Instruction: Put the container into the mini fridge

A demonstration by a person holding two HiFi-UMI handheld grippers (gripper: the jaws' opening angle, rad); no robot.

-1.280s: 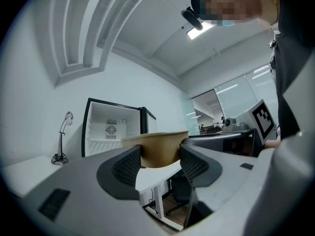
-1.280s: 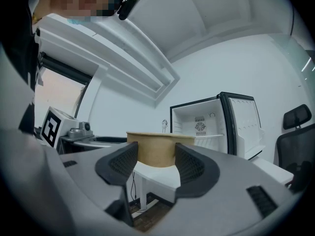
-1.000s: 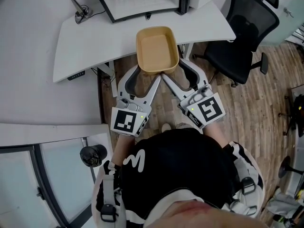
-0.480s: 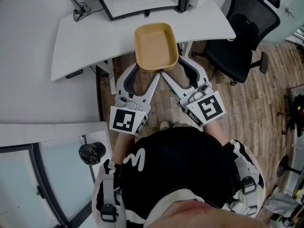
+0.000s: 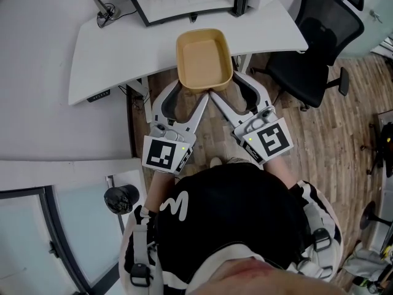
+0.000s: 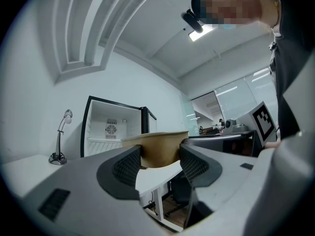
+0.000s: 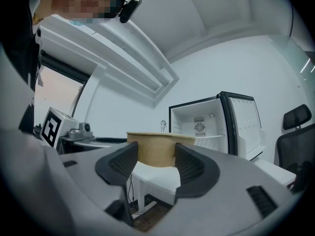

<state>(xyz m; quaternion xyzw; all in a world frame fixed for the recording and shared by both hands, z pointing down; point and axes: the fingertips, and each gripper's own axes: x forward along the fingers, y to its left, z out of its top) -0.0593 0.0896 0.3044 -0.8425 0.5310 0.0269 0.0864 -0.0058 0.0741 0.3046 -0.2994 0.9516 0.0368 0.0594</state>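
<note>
A wide white desk (image 5: 110, 60) fills the top of the head view, with wood floor below it and you standing at its near edge. At the back of the desk a mini fridge (image 5: 184, 2) stands with its door swung open; both gripper views look straight into its white inside, with a shelf and a small round fan on the back wall. A black office chair (image 5: 319, 42) sits off to your right. A tan, empty, rectangular container (image 5: 204, 57) is up in the air over the near edge of the desk, just short of the fridge opening. Your left claw (image 5: 191, 94) is closed partway around its near left corner, pads pressed on its wall, and your right claw (image 5: 227, 90) grips the near right corner the same way, so both claws carry it between them. A small desk lamp (image 5: 101, 8) stands to the left of the fridge. The pickup looks finished and the fridge is ready. What seems left is moving the container forward across the desk, setting it inside the fridge, and letting go.
</note>
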